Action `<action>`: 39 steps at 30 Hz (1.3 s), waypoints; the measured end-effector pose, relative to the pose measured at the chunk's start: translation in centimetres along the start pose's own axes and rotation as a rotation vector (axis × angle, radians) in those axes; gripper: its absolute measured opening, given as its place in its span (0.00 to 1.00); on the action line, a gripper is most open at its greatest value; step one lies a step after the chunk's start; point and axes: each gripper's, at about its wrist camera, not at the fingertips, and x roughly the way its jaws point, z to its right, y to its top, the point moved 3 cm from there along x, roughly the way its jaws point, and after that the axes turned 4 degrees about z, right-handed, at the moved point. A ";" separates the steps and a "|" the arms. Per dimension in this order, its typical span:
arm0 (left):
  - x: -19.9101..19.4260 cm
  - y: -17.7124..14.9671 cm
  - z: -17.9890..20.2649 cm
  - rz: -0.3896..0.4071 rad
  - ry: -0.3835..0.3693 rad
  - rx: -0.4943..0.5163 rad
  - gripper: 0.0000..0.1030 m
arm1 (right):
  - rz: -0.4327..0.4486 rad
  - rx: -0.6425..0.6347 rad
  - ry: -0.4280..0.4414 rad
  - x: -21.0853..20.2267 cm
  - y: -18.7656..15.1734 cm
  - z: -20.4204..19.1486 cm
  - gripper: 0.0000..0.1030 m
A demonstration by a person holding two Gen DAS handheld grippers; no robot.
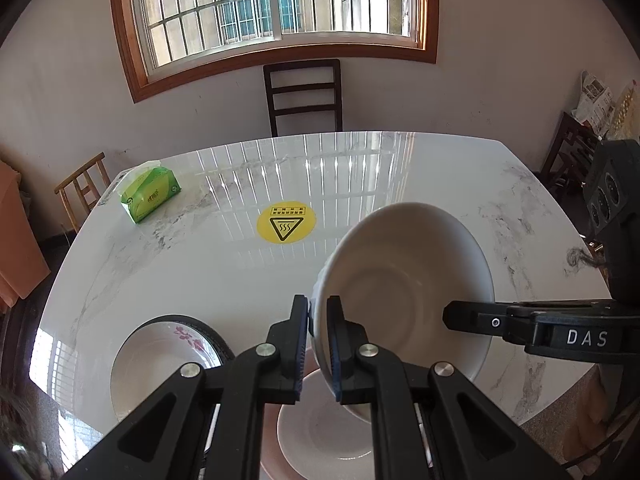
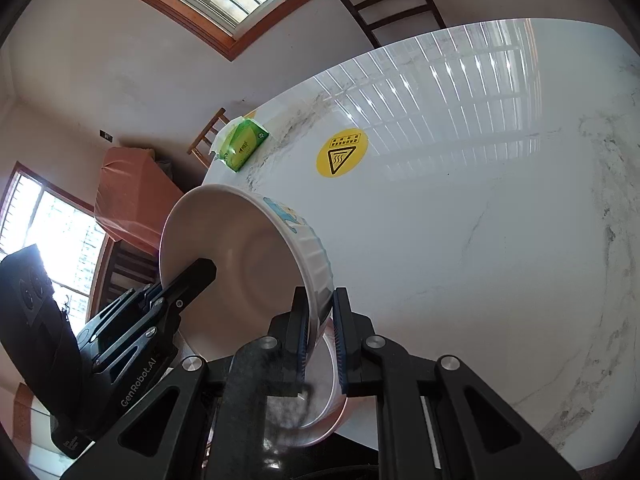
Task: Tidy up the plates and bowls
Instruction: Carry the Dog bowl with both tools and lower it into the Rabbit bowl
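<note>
While both the left gripper (image 1: pixel 318 344) and right gripper (image 2: pixel 320 340) pinch opposite rims of the tilted white bowl (image 1: pixel 404 288), it hangs mid-frame above a pink plate (image 1: pixel 320 440); the floral bowl (image 1: pixel 160 364) lower left seems unstacked.

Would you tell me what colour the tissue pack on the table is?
Green, clearest in the left wrist view: tissue pack.

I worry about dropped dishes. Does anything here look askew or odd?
Yes. The white bowl is tipped steeply on edge above the pink plate, not level. Both the left gripper and the right gripper pinch its rim at once. Nothing looks spilled or broken.
</note>
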 end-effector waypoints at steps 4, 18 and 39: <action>-0.9 -1.2 0.1 -0.002 0.003 0.006 0.10 | -0.008 0.003 0.002 -0.3 -1.4 -0.1 0.12; -2.7 -4.2 -0.3 -0.030 -0.005 -0.001 0.10 | -0.033 -0.004 -0.012 -0.7 -4.4 -0.9 0.12; -3.3 -7.0 -0.9 -0.108 -0.035 -0.037 0.10 | -0.061 -0.003 -0.035 -0.9 -6.8 -1.7 0.14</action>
